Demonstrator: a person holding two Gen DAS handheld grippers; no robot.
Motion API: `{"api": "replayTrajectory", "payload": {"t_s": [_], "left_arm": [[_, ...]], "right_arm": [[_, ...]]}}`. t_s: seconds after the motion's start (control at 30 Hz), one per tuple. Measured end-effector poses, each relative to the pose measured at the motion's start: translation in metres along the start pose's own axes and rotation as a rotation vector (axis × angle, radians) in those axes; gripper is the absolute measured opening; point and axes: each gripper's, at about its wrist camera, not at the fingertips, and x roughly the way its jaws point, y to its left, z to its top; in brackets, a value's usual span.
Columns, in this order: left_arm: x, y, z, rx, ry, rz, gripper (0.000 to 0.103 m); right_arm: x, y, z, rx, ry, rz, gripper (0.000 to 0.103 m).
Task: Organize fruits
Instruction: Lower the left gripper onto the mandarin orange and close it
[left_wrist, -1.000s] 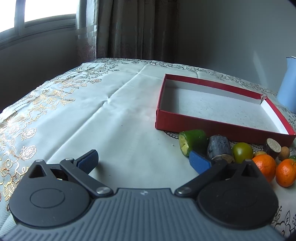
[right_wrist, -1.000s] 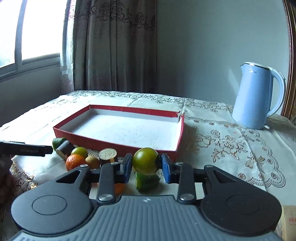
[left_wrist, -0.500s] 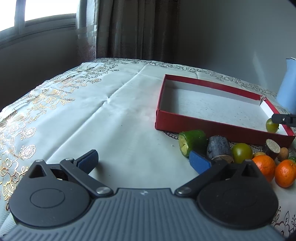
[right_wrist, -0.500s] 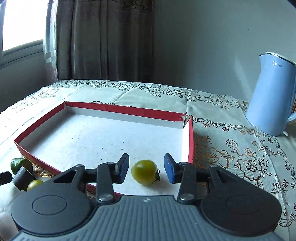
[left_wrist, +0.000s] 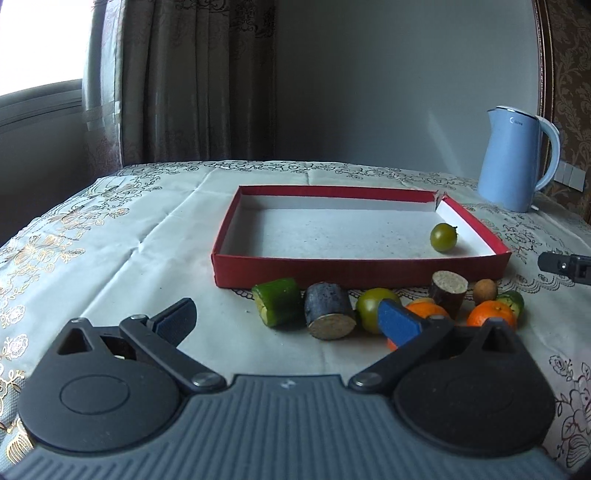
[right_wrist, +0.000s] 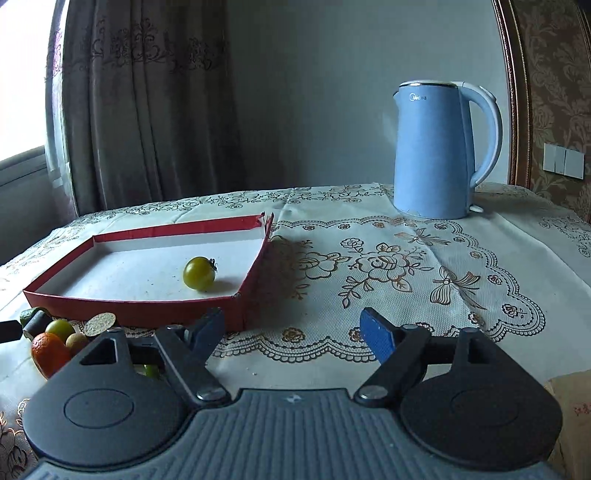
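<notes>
A red shallow box (left_wrist: 354, 271) (right_wrist: 140, 304) lies on the tablecloth. One green tomato (left_wrist: 443, 237) (right_wrist: 199, 273) rests inside it near its right wall. In front of the box lie a cucumber piece (left_wrist: 279, 307), a dark sugarcane piece (left_wrist: 328, 314), another green tomato (left_wrist: 371, 312), a second cane piece (left_wrist: 448, 291), oranges (left_wrist: 491, 314) and a small brown fruit (left_wrist: 484, 290). My left gripper (left_wrist: 288, 323) is open and empty, low in front of the fruit. My right gripper (right_wrist: 295, 330) is open and empty, right of the box's near corner.
A blue electric kettle (left_wrist: 517, 158) (right_wrist: 439, 151) stands at the back right of the table. Curtains and a window are behind the table. A brown paper item (right_wrist: 570, 417) lies at the right edge. The right gripper's tip (left_wrist: 565, 262) shows at the left view's right edge.
My right gripper has let go of the green tomato in the box, opened wide and pulled back to the right. My left gripper has shifted right, toward the fruit row.
</notes>
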Motion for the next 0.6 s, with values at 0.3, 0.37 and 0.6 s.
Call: {"api": "replayTrajectory", "payload": {"t_s": [0.3, 0.37, 0.6], "left_arm": [[0.001, -0.049, 0.0, 0.109, 0.022, -0.059, 0.103], [0.003, -0.052, -0.001, 0.11, 0.036, -0.066, 0.103], [0.005, -0.062, -0.004, 0.117, 0.047, -0.12, 0.103]], "right_arm": [[-0.001, -0.003, -0.001, 0.033, -0.006, 0.025, 0.082], [-0.001, -0.005, -0.001, 0.044, -0.002, 0.034, 0.082], [0.001, -0.013, -0.002, 0.092, 0.004, 0.066, 0.082]]}}
